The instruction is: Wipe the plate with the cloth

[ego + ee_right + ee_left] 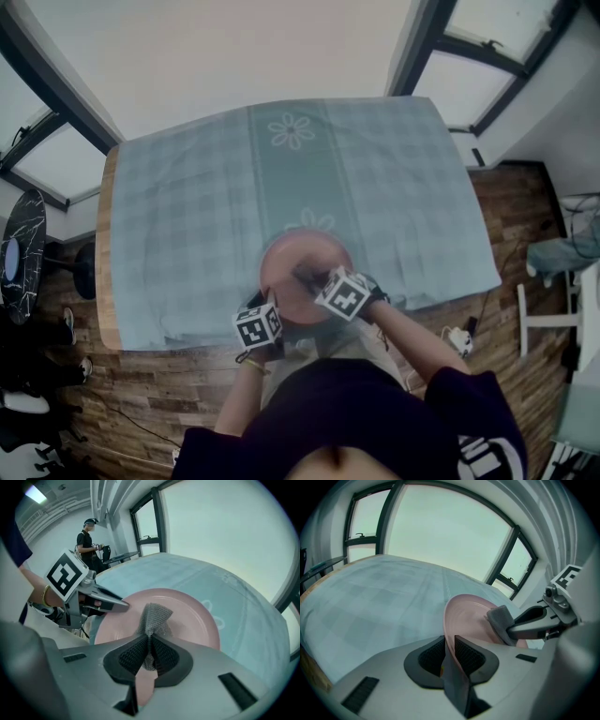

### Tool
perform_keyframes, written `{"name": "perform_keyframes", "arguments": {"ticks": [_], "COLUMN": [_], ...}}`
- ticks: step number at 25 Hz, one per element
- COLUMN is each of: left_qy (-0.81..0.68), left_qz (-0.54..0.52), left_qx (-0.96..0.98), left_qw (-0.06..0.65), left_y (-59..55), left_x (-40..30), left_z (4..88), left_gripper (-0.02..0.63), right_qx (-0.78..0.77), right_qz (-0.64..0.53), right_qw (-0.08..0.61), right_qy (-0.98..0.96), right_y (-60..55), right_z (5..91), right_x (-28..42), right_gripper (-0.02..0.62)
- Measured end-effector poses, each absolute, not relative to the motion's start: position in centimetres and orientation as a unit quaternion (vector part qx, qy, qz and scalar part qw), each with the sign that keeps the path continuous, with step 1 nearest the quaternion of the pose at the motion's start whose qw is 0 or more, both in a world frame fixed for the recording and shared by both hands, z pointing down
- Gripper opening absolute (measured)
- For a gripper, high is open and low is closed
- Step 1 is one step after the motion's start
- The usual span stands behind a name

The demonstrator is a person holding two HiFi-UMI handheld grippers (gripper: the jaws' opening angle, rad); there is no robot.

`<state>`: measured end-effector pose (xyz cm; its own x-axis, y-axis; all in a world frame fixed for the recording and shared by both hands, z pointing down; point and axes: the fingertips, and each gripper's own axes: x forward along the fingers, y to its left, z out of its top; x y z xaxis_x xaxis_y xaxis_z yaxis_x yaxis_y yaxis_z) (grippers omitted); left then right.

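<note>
A pink plate (pixel 298 272) is held tilted over the near edge of the table, its rim pinched in my left gripper (pixel 449 654), which is shut on it. The plate (pixel 468 620) rises edge-on from between those jaws. My right gripper (pixel 150 652) is shut on a grey cloth (pixel 153 617), and the cloth's free end lies against the face of the plate (pixel 192 616). In the left gripper view the cloth (pixel 500 620) shows pressed on the plate's right side, held by the right gripper (pixel 520 629). In the head view both grippers (pixel 259 326) (pixel 314 278) sit at the plate's near side.
The table (pixel 187 216) is covered by a pale blue checked tablecloth with a green flowered strip (pixel 298 159) down the middle. Windows stand behind the table. A person (pixel 88 541) stands far off in the right gripper view. Wooden floor, a stool (pixel 21 253) and cables surround the table.
</note>
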<state>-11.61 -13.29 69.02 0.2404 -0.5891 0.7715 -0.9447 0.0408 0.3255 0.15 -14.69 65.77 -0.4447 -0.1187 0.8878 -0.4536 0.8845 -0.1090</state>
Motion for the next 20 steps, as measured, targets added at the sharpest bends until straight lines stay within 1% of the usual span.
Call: {"name": "perform_keyframes", "arguments": {"ticks": [10,14,20], "left_qy": [-0.577,-0.574,-0.571], "left_qz": [0.207,0.204,0.204], "left_qx": [0.663,0.665,0.666], "left_qw": [0.431,0.432,0.433], "left_y": [-13.3,-13.3,-13.3], "left_x": [-11.6,-11.5,-11.4], "left_z": [69.1,69.2,69.1], "left_gripper": [0.075,0.075,0.075], "right_qx": [0.228,0.223,0.220], "right_qz": [0.116,0.103,0.090], "right_qw": [0.536,0.544,0.576], "right_qy": [-0.805,-0.802,-0.782], "right_y": [-19.9,-20.7,-21.0], "right_z": [66.0,66.1,67.4], "right_x": [3.6,3.4,4.5], "right_gripper": [0.032,0.032,0.032]}}
